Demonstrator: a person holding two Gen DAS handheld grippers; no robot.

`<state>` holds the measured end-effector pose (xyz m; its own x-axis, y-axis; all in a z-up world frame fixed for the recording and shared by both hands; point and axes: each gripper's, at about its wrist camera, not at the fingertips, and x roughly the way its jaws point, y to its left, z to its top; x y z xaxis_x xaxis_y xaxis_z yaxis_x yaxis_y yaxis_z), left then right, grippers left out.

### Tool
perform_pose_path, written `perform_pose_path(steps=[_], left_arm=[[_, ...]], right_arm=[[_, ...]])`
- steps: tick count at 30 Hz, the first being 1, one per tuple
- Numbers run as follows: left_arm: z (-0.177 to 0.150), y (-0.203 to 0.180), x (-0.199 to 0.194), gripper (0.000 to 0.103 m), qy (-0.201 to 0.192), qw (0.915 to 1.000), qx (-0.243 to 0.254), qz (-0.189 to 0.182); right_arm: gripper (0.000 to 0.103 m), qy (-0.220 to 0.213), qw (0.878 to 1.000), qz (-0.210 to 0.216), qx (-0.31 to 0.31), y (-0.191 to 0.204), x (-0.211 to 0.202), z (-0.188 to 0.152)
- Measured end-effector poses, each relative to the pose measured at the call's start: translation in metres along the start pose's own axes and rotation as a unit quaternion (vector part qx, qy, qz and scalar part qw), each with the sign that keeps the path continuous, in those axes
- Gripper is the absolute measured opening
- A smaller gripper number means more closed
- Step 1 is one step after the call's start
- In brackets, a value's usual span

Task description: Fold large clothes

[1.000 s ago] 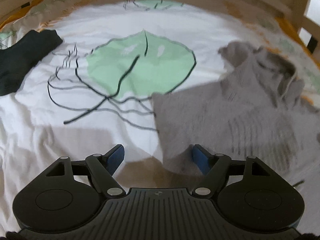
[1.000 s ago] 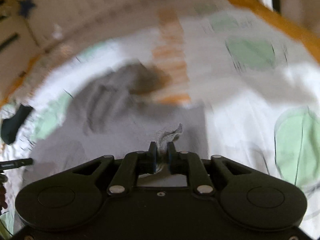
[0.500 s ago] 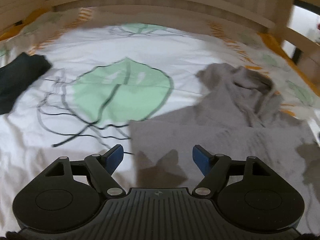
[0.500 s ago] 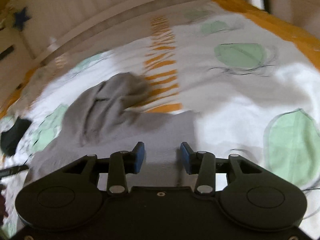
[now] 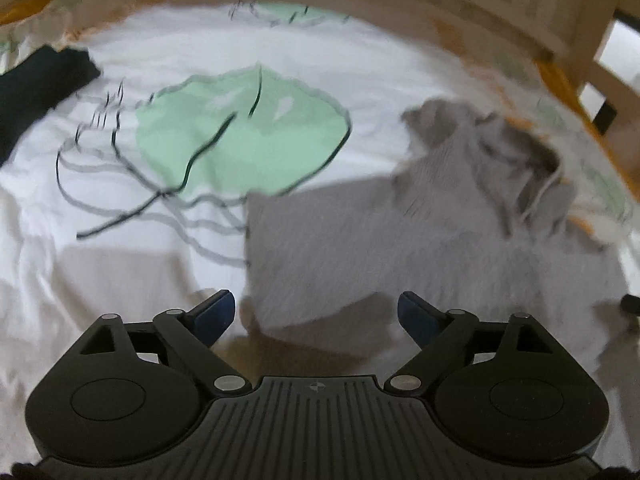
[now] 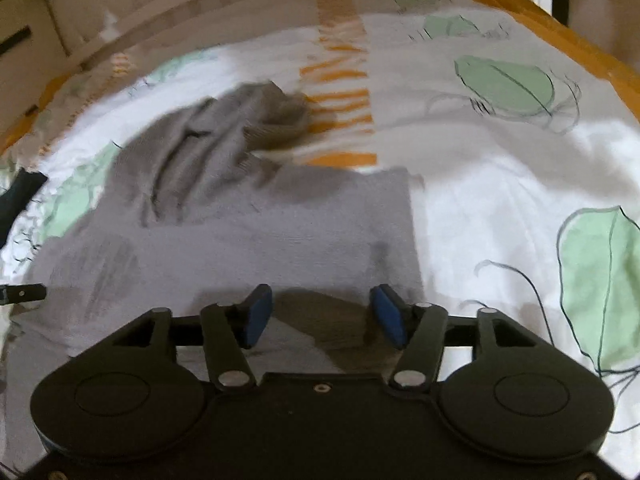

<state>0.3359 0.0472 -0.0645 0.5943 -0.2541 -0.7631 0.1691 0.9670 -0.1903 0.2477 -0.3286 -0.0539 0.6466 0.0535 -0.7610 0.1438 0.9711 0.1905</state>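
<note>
Now the bedsheet (image 5: pixel 120 280), white with big green leaf prints, is stretching across both views and carrying everything else, with a wooden bed rail (image 5: pixel 480 20) curving along its far side. On it the grey sweater (image 5: pixel 400 248) is lying mostly flat: its lower body is spreading wide toward the cameras with one straight side edge showing in each view, while its upper part, with the sleeves and ribbed cuff, is bunching in a loose heap at the far end. A dark garment (image 5: pixel 36 88) is sitting well apart at the sheet's far left, untouched. A second ago the right gripper (image 6: pixel 322 316) was pinching a tuft of the grey knit between nearly closed jaws; now those jaws are opening, with the blue pads standing clear of the cloth and nothing caught between them, so the hem has been let go and is lying on the sheet just past the fingertips. The left gripper (image 5: pixel 316 314) is also widening from an already open stance, hovering over the near left corner of the sweater with its pads apart and gripping nothing. Judging by that, the spreading pull is finished and the garment is resting where the folding can begin; the rumpled sleeves at the far end are probably needing to be laid out or tucked inward first, and both claws, being released, will have to take fresh holds on an edge or a sleeve.
</note>
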Motion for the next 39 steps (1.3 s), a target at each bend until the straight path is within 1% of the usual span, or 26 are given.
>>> perform_pose_path(steps=[2, 4, 5, 7, 8, 10, 15, 18, 20, 21, 22, 23, 24, 25, 26, 27, 28, 29, 31, 34, 35, 38, 39], left_arm=[[0.007, -0.007, -0.008, 0.088, -0.017, 0.9998, 0.0, -0.009], [0.017, -0.014, -0.008, 0.087, -0.024, 0.9994, 0.008, -0.023], [0.023, -0.019, -0.008, 0.086, -0.028, 0.9991, 0.013, -0.028], [0.036, -0.03, -0.003, 0.082, -0.035, 0.9986, 0.027, -0.029], [0.043, -0.036, 0.001, 0.081, -0.039, 0.9983, 0.034, -0.028], [0.054, -0.049, 0.01, 0.08, -0.046, 0.9973, 0.049, -0.03], [0.091, -0.087, 0.05, 0.076, -0.037, 0.9943, 0.082, -0.057], [0.106, -0.107, 0.074, 0.072, -0.034, 0.9922, 0.108, -0.051], [0.114, -0.116, 0.09, 0.059, -0.031, 0.9911, 0.122, -0.041], [0.117, -0.118, 0.097, 0.056, -0.03, 0.9906, 0.127, -0.039], [0.118, -0.119, 0.104, 0.048, -0.027, 0.9903, 0.131, -0.038], [0.121, -0.12, 0.112, 0.036, -0.022, 0.9904, 0.132, -0.033], [0.122, -0.12, 0.118, 0.028, -0.019, 0.9904, 0.134, -0.028], [0.122, -0.118, 0.124, 0.01, -0.016, 0.9903, 0.135, -0.029], [0.122, -0.114, 0.128, 0.005, -0.015, 0.9908, 0.131, -0.031], [0.12, -0.108, 0.129, 0.004, -0.018, 0.9915, 0.125, -0.029], [0.119, -0.103, 0.127, 0.004, -0.02, 0.9918, 0.123, -0.026], [0.116, -0.096, 0.124, 0.004, -0.024, 0.9919, 0.123, -0.02], [0.11, -0.083, 0.118, 0.004, -0.03, 0.9918, 0.124, -0.012], [0.097, -0.054, 0.108, 0.004, -0.026, 0.9938, 0.107, -0.01], [0.092, -0.047, 0.106, 0.0, -0.024, 0.9939, 0.107, 0.007], [0.078, -0.028, 0.102, 0.001, -0.023, 0.9896, 0.131, 0.055], [0.077, -0.021, 0.099, 0.001, -0.02, 0.99, 0.126, 0.06]], right_arm=[[0.065, -0.026, 1.0, 0.011, -0.005, 0.007, -0.007, 0.005], [0.069, -0.05, 0.998, 0.026, -0.006, 0.012, -0.015, 0.011], [0.072, -0.054, 0.998, 0.035, -0.005, 0.013, -0.017, 0.015], [0.073, -0.052, 0.998, 0.045, -0.004, 0.015, -0.014, 0.026], [0.073, -0.049, 0.998, 0.042, -0.008, 0.017, -0.01, 0.032], [0.073, -0.053, 0.998, 0.037, -0.017, 0.021, 0.001, 0.047], [0.073, -0.07, 0.997, 0.024, -0.038, 0.033, 0.039, 0.088], [0.073, -0.074, 0.996, 0.02, -0.043, 0.041, 0.062, 0.111], [0.073, -0.073, 0.996, 0.015, -0.052, 0.049, 0.078, 0.123], [0.073, -0.072, 0.996, 0.012, -0.054, 0.051, 0.083, 0.125], [0.073, -0.069, 0.996, 0.01, -0.056, 0.053, 0.09, 0.129], [0.073, -0.064, 0.996, 0.008, -0.058, 0.055, 0.096, 0.131], [0.071, -0.059, 0.996, 0.005, -0.06, 0.056, 0.102, 0.133], [0.069, -0.052, 0.997, 0.001, -0.064, 0.057, 0.108, 0.133], [0.058, -0.046, 0.997, -0.002, -0.067, 0.057, 0.112, 0.132], [0.041, -0.04, 0.997, -0.004, -0.07, 0.057, 0.115, 0.132], [0.028, -0.034, 0.997, -0.005, -0.074, 0.056, 0.118, 0.131], [0.012, -0.029, 0.996, -0.007, -0.081, 0.056, 0.119, 0.13], [0.012, -0.036, 0.995, -0.007, -0.095, 0.055, 0.112, 0.126], [0.012, -0.05, 0.993, -0.004, -0.105, 0.048, 0.096, 0.117], [0.012, -0.052, 0.993, -0.001, -0.102, 0.043, 0.092, 0.113], [0.012, -0.044, 0.995, 0.0, -0.086, 0.029, 0.087, 0.096], [0.012, -0.038, 0.996, -0.002, -0.083, 0.025, 0.089, 0.09]])
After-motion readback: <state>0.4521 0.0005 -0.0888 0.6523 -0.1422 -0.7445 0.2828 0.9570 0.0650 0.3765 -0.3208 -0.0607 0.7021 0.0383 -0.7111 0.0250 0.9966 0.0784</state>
